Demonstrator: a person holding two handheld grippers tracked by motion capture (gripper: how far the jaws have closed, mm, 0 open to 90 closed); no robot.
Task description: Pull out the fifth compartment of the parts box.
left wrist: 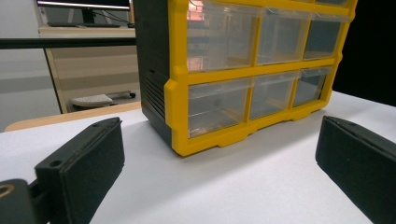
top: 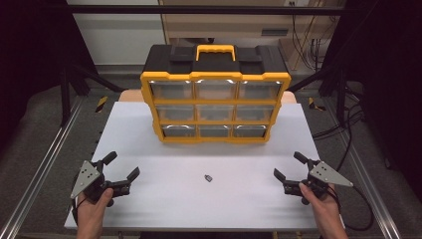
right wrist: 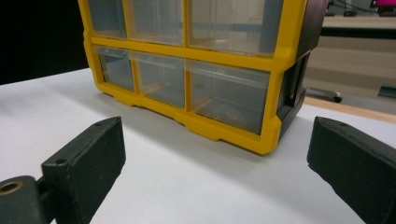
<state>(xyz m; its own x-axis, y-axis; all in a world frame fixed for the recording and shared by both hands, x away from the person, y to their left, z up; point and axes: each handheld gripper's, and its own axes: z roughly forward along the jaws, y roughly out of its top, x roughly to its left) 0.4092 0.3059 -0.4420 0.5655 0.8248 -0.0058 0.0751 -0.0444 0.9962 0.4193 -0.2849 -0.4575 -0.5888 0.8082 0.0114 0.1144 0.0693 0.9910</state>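
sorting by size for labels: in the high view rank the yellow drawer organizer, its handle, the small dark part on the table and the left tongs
1. yellow drawer organizer
2. left tongs, nearer the camera, so its rank against the handle is unsure
3. handle
4. small dark part

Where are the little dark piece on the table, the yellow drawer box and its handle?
small dark piece (top: 208,178): high view, its middle.
drawer box (top: 215,103): high view, yellow front frame.
handle (top: 215,49): high view, top bar.

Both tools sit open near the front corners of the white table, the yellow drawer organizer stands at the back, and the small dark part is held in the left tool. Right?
Not quite. The small dark part lies loose on the white table, between the left tool and right tool, held by neither. The high view shows it. Both tools are open, and the yellow drawer organizer stands at the back.
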